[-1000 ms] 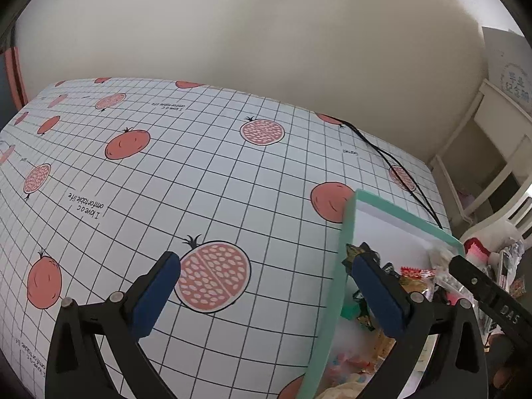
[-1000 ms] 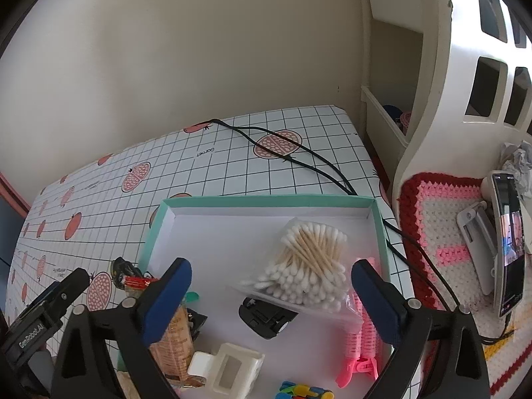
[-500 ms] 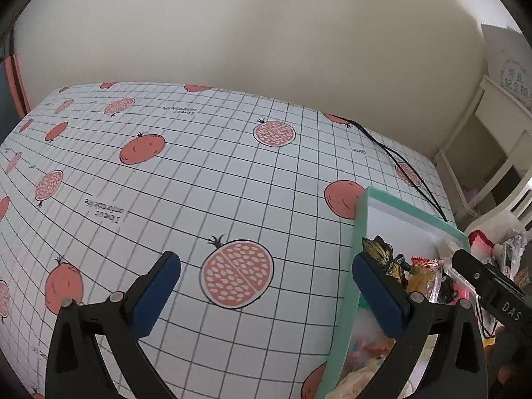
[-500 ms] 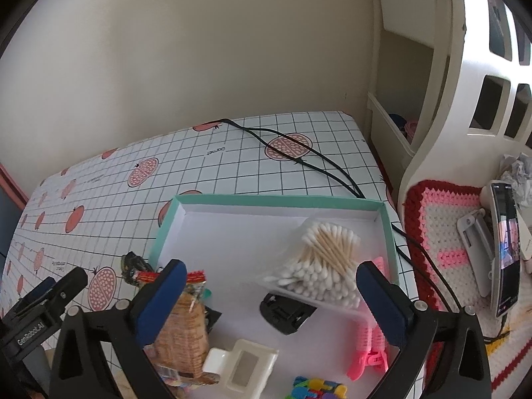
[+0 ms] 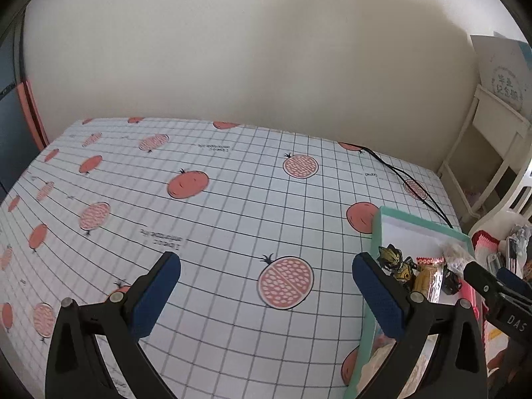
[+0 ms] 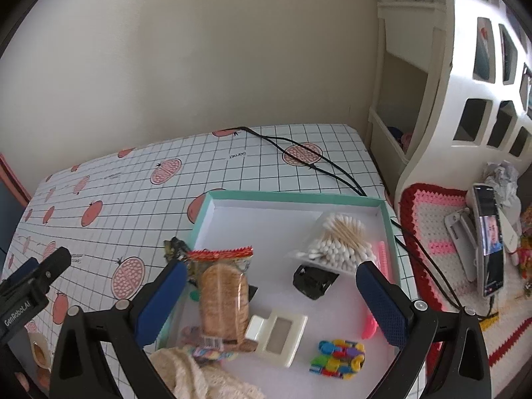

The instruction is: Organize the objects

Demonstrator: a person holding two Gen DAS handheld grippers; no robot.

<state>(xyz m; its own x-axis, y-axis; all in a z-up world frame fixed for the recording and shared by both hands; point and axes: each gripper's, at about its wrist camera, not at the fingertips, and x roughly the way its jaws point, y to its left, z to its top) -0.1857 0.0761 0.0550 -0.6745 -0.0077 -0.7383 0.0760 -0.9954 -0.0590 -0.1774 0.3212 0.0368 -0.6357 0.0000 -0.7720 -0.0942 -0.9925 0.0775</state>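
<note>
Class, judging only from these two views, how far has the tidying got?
Done: cotton swabs, biscuit packet, building bricks and a pink clip lie in the teal box. In hand: nothing; left gripper and right gripper have open jaws. Left: the tablecloth shows no loose items.

A table covered in pomegranate-print grid cloth carries a teal-rimmed tray near its right edge; a black cable crosses the far right corner.

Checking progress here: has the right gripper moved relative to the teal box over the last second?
Yes. The right gripper has pulled back and up from the teal box; more of the box floor and the colourful clips now show.
</note>
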